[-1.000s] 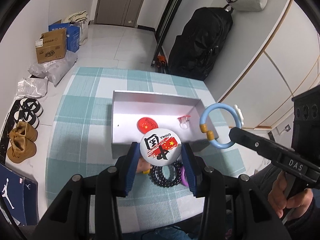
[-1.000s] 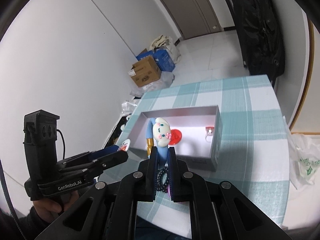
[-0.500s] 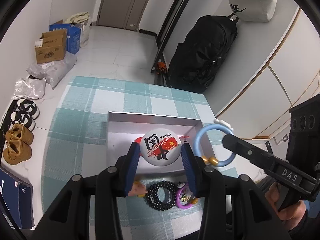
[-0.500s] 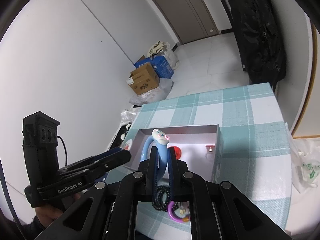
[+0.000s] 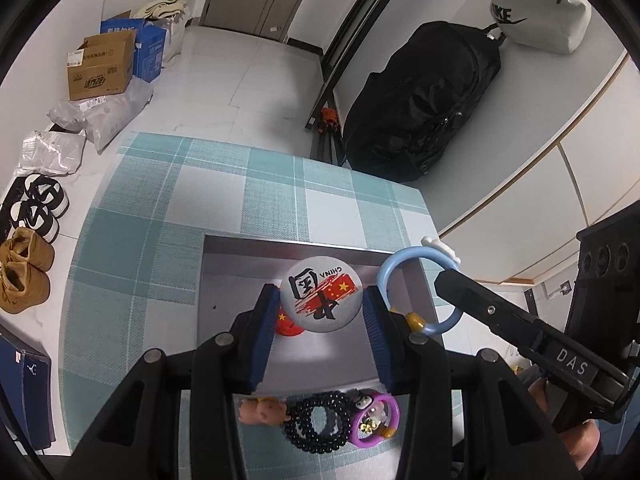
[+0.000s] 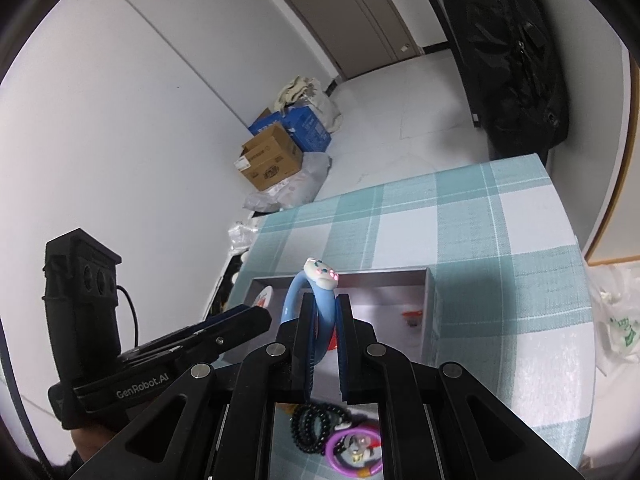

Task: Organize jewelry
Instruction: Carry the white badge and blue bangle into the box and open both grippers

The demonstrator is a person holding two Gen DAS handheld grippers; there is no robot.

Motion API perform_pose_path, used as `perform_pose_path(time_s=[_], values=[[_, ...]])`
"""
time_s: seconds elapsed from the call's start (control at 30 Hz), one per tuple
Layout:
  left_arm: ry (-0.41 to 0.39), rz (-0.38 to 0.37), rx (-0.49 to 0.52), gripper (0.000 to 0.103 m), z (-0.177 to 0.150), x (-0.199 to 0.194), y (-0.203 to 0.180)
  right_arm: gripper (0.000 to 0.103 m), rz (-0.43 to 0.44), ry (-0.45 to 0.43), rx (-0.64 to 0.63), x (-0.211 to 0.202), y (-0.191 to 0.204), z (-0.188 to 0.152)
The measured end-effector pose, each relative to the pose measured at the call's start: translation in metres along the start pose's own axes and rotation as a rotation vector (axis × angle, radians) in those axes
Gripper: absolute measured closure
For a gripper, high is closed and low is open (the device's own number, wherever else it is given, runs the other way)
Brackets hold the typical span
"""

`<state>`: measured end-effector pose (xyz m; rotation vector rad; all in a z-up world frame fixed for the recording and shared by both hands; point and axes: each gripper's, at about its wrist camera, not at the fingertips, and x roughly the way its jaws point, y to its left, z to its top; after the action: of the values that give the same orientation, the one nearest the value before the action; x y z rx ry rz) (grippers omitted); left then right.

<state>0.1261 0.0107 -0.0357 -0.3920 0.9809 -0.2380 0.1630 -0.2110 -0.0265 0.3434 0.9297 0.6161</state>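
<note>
Your left gripper has its blue pads closed partway on a round white pin badge printed with black characters, a red flag and the word CHINA, gripping it by its edges above the open grey box. That box sits on the teal-and-white checked tablecloth, toward the near right part of the table. On the box floor, a red badge lies partly hidden beneath the white one and your left finger. Your right gripper is pinched nearly shut on a light blue bracelet with a small white cartoon-face charm at its top; the ring stands upright between the pads, over the box's near right corner. From the right wrist view a small red-and-silver item rests inside the box against its right wall; what it is I cannot tell. Just outside the box's near wall, on the cloth, lie a black beaded bracelet, a purple ring-shaped bracelet with charms touching it on the right, and a small peach-coloured figure on its left. Your hand shows below the right gripper's handle.
</note>
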Motion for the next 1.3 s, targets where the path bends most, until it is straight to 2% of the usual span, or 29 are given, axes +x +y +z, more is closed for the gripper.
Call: perform_pose_path(time_s=[0.2,0.4,0.5,0.53,0.57,0.67,0.77,0.9,0.97,1.3], values=[[0.021,0.003,0.005,0.066,0.004,0.008,-0.002,0.095,-0.02,0.021,0.025,0.01,-0.007,0.004],[0.03,-0.035,-0.033,0.066,0.006,0.01,0.002,0.092,-0.033,0.035,0.016,0.016,-0.006,0.004],[0.045,-0.015,-0.026,0.059,0.006,0.013,0.001,0.08,-0.047,0.027,-0.004,0.013,-0.004,0.003],[0.052,-0.014,-0.026,0.057,0.006,0.013,0.001,0.07,-0.049,0.017,-0.005,0.011,-0.004,0.003],[0.056,-0.015,-0.024,0.053,0.005,0.014,0.001,0.067,-0.042,0.006,-0.004,0.007,-0.004,0.003],[0.053,-0.012,-0.006,0.048,0.003,0.011,-0.002,0.062,-0.035,-0.017,-0.009,0.001,-0.005,0.004],[0.036,0.0,0.011,0.048,0.002,0.006,-0.006,0.054,-0.041,-0.033,-0.008,-0.003,-0.005,0.004],[0.017,0.013,0.029,0.048,0.0,0.0,-0.008,0.048,-0.046,-0.046,-0.017,-0.007,-0.005,0.004],[0.004,0.02,0.031,0.048,-0.001,-0.004,-0.007,0.039,-0.055,-0.058,-0.025,-0.009,-0.005,0.004],[-0.044,0.056,0.043,0.048,-0.014,-0.019,-0.005,0.028,-0.075,-0.093,-0.088,-0.023,0.0,-0.008]])
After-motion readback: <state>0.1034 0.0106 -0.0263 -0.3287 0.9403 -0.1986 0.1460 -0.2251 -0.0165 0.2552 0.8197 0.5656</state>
